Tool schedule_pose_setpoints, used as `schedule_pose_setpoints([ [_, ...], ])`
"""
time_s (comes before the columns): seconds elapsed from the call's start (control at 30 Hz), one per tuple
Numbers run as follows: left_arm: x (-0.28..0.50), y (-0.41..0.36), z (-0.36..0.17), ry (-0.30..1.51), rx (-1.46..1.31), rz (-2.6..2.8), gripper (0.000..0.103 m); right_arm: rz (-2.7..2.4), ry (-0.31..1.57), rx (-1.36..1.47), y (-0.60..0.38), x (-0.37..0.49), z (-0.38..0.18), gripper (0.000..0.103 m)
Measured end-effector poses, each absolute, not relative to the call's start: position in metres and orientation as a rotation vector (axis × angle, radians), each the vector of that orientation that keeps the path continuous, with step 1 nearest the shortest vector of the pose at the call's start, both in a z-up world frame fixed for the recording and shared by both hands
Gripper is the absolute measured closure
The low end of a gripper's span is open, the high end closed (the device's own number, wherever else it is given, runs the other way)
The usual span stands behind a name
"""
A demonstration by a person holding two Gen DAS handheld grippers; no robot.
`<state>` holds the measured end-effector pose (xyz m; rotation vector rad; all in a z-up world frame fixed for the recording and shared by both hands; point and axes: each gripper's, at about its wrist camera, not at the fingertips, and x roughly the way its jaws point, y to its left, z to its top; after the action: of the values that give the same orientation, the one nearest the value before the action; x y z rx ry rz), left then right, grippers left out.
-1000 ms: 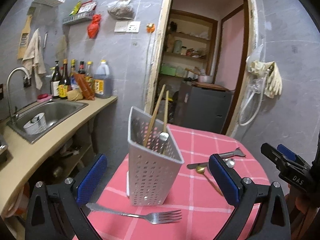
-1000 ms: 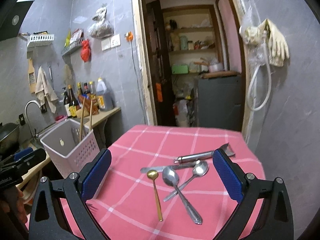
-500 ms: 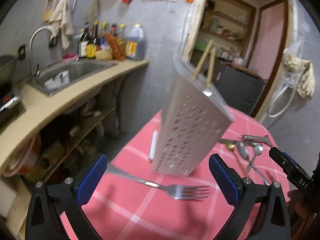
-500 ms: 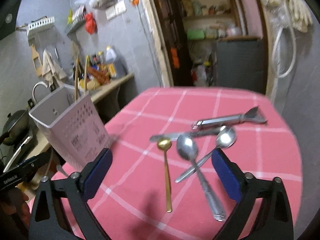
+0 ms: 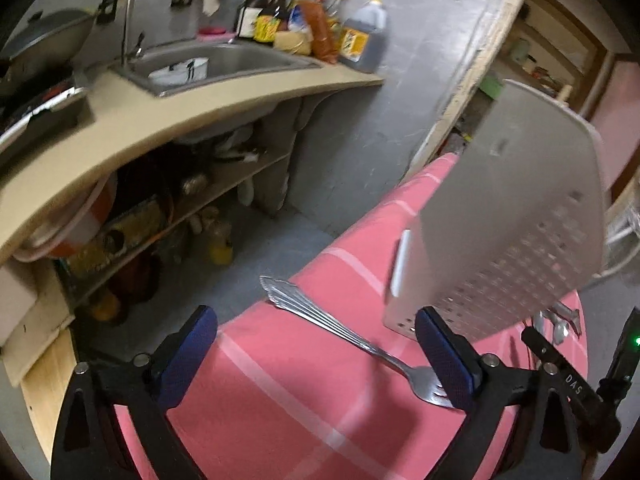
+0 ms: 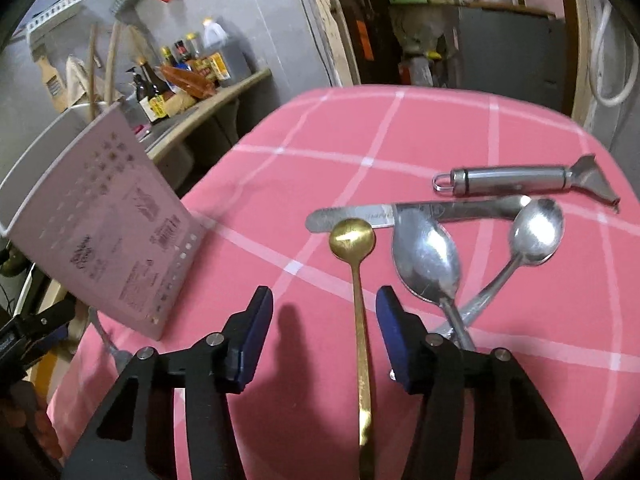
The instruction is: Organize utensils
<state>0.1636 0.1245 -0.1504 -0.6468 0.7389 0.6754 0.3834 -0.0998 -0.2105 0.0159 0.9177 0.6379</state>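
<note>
A white perforated utensil holder [image 5: 508,224] stands on the pink checked table [image 5: 304,412]; it also shows in the right wrist view [image 6: 108,216] with chopsticks [image 6: 100,68] in it. A steel fork [image 5: 352,340] lies between the fingers of my open left gripper [image 5: 316,356], which is low over it. My right gripper [image 6: 324,332] is open and partly narrowed around the handle of a gold spoon [image 6: 358,280]. Two steel spoons [image 6: 428,256], a butter knife [image 6: 420,212] and a peeler [image 6: 520,180] lie to the right.
The table's left edge drops to the floor [image 5: 256,264]. A counter with a sink [image 5: 216,64], bottles [image 5: 304,28] and a wok stands to the left. A doorway [image 6: 460,20] with shelves is behind the table.
Both grippers have dropped and tilted down toward the table. The left now straddles the fork. The right has narrowed its fingers and come down around the gold spoon's handle.
</note>
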Motion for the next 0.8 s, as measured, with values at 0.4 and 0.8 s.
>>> schedule_pose_setpoints([
  [0.4, 0.179, 0.156, -0.182, 0.805, -0.788, 0.637, 0.063, 0.652, 0.944, 0.044, -0.099, 0.382, -0.214, 0.097],
  [0.8, 0.189, 0.145, -0.162, 0.755, -0.705, 0.512, 0.082, 0.658, 1.049, 0.137, -0.103, 0.328, -0.216, 0.098],
])
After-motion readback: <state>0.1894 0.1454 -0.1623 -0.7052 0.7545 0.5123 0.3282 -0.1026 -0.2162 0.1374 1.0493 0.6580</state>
